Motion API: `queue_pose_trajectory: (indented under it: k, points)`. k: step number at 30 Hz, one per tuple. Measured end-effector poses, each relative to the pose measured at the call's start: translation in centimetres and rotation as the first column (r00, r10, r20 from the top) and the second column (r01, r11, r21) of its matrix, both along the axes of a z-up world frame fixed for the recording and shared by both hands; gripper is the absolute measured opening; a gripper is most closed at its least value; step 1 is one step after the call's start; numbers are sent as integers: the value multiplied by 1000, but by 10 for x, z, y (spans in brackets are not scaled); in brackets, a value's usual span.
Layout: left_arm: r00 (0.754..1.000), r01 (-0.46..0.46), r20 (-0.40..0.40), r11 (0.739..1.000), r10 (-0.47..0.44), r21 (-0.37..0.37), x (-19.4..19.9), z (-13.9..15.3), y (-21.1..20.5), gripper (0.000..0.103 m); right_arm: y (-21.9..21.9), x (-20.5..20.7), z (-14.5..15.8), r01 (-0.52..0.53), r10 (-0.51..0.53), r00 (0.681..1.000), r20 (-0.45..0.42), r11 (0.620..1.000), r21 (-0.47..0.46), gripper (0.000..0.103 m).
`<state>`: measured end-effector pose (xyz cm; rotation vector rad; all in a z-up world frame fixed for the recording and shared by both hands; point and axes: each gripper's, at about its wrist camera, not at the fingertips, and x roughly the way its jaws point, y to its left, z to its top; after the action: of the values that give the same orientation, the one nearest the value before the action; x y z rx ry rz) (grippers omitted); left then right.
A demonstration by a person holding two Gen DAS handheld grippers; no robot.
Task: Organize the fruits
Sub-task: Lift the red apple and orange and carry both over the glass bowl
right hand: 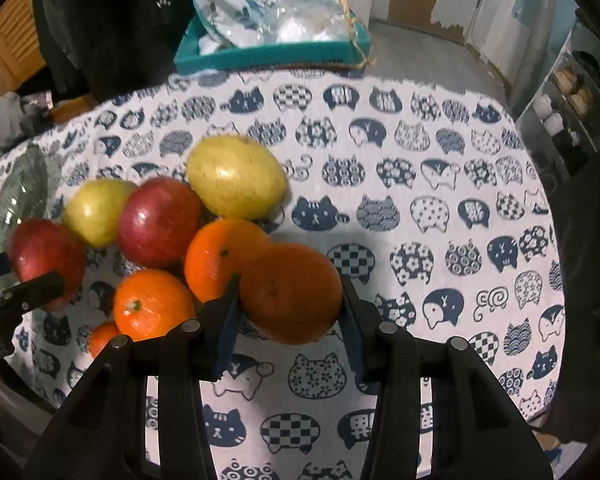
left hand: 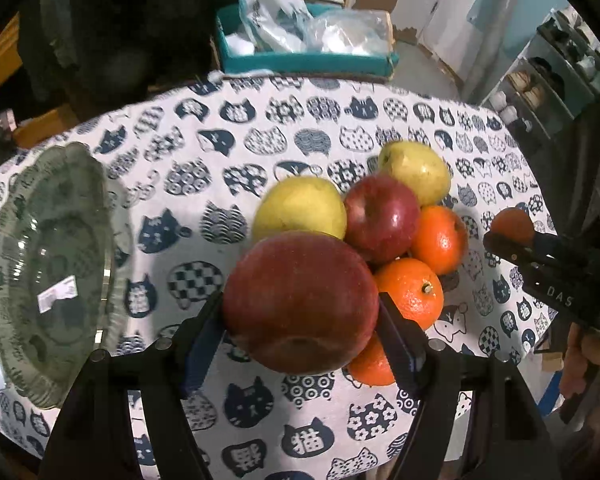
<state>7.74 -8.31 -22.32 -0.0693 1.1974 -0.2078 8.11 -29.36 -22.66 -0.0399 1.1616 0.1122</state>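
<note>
While both hands are loaded, the job is to clear the pile cleanly. The left gripper (left hand: 300,312) is clamped on a big red apple (left hand: 300,300), its pads pressed to both sides, with the fruit hanging above the cat-print tablecloth (left hand: 220,120). The right gripper (right hand: 290,300) is clenched on an orange (right hand: 291,292), likewise off the cloth.

The glass plate (left hand: 4,280) waits empty at nine o'clock of the pile in the left view, well apart from the fruit. Left on the cloth are two yellow-green pears (left hand: 300,208), a second red apple (left hand: 380,216) and several more oranges (left hand: 410,290), all bunched and touching.

Judging from this, the sound move for the left hand is to lift straight up before swinging toward nine o'clock, since the held apple hangs close over its neighbours and a sideways brush could roll them. Keeping the grip firm and level looks wise; the apple is heavy and smooth. The orange could go to its own spot, though where is not shown.
</note>
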Motion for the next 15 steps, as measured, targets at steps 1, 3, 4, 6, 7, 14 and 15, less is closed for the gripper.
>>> queue_pose_trajectory:
  k: [1, 3, 4, 6, 7, 14, 15]
  points:
    - [1000, -2, 9, 1000, 1, 4, -1, 3, 2, 75, 1, 0, 4, -1, 1, 1000, 9, 1000, 4, 44]
    - [1000, -9, 14, 1000, 9, -2, -2, 7, 7, 75, 3, -1, 11, -5, 5, 1000, 30, 1000, 4, 44]
    - [1000, -13, 14, 1000, 14, -6, -3, 7, 8, 75, 5, -1, 15, -7, 6, 999, 37, 1000, 6, 44]
    - [1000, -22, 20, 1000, 22, -8, -5, 10, 12, 75, 9, -1, 20, -13, 12, 999, 51, 1000, 12, 44]
    - [999, -24, 29, 1000, 24, -3, -6, 12, 14, 75, 11, -1, 24, -17, 16, 998, 62, 1000, 7, 44]
    - [994, -46, 103, 999, 44, 17, -13, 35, 25, 75, 26, -3, 46, -41, 39, 992, 122, 999, 16, 44]
    - [992, -48, 114, 999, 46, 21, -14, 38, 27, 75, 28, -3, 49, -44, 41, 991, 130, 999, 20, 44]
